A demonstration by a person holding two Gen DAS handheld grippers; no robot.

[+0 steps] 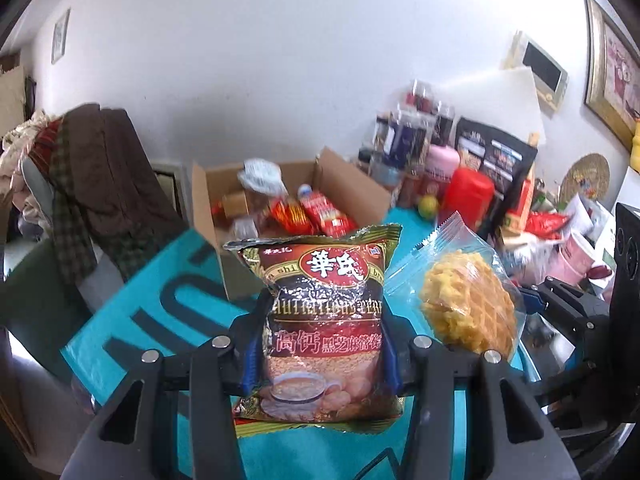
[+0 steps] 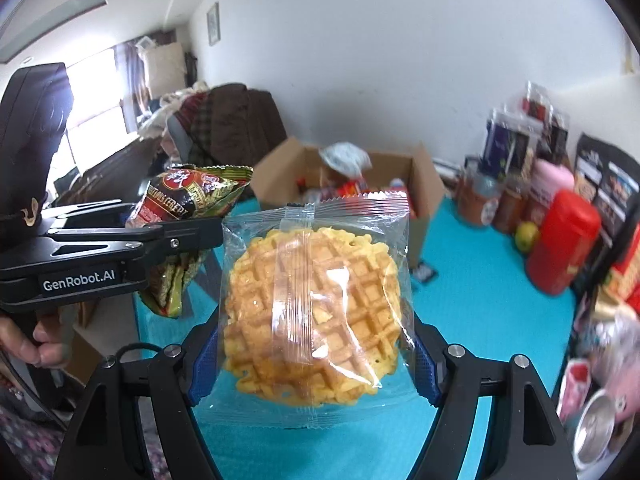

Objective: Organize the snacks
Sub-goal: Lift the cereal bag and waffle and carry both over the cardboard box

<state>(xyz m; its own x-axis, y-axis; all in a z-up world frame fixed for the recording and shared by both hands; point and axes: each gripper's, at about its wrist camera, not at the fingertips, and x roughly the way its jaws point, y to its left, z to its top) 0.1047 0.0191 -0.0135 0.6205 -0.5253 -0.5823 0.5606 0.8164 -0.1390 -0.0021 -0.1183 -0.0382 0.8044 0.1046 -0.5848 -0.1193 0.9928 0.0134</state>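
Note:
My left gripper (image 1: 322,344) is shut on a red and brown cereal sachet (image 1: 324,320), held upright above the teal tablecloth (image 1: 160,312). In the right wrist view the same sachet (image 2: 192,200) sits in the left gripper (image 2: 188,236) at the left. My right gripper (image 2: 314,356) is shut on a clear-wrapped waffle (image 2: 316,316), its blue pads pressing both sides of the wrapper. The waffle (image 1: 468,304) also shows at the right of the left wrist view. Behind both stands an open cardboard box (image 1: 224,216) (image 2: 424,184) with red snack packs inside.
Jars, a red canister (image 2: 560,244), a pink tub (image 1: 440,164) and black bags crowd the table's right side by the wall. Clothes hang over a chair (image 1: 100,184) at the left. A hand (image 2: 44,340) holds the left gripper's handle. Cans lie at the right edge (image 2: 596,432).

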